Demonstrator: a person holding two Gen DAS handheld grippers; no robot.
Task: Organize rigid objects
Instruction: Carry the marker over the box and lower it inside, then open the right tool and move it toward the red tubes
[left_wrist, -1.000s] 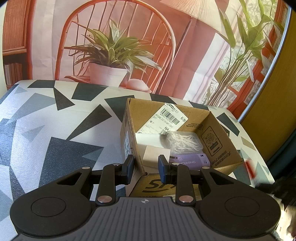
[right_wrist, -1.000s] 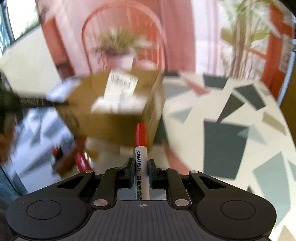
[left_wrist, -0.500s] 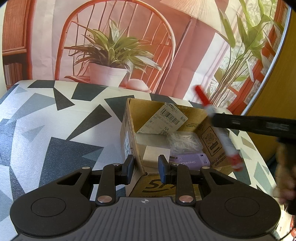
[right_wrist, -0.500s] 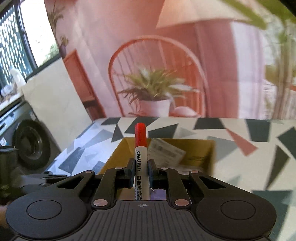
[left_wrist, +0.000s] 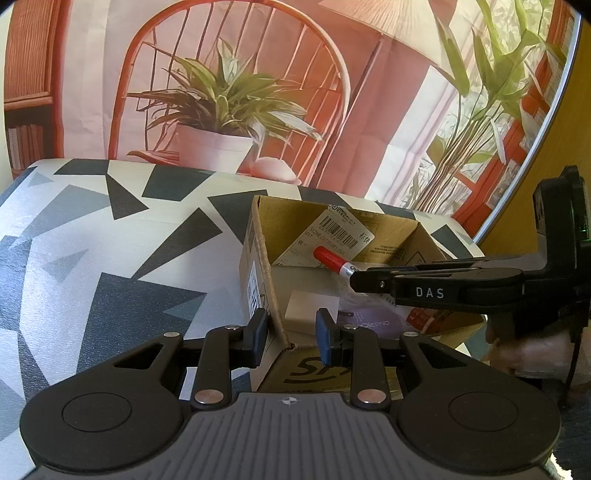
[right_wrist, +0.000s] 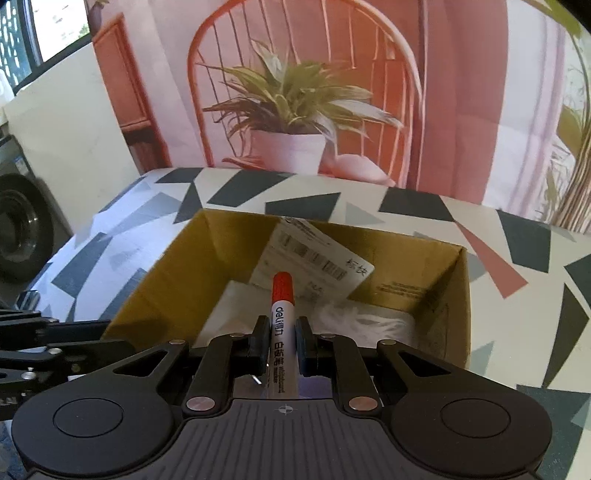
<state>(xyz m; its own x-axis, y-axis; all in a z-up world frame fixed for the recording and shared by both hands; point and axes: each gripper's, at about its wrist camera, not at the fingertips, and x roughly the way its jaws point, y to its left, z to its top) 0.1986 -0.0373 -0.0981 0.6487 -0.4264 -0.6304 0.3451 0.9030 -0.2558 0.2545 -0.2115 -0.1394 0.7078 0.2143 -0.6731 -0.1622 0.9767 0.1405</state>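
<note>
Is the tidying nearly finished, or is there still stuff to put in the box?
Some is done: a purple case, a white block and a clear bag already lie in the box. In hand: the right tool is shut on a red marker above the open box, while the left tool grips the box's near corner. Left: dropping the marker in. Whether more things wait outside the box cannot be seen.

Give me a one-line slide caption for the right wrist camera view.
Right gripper holds a red-capped marker over an open cardboard box on a triangle-patterned table.
</note>
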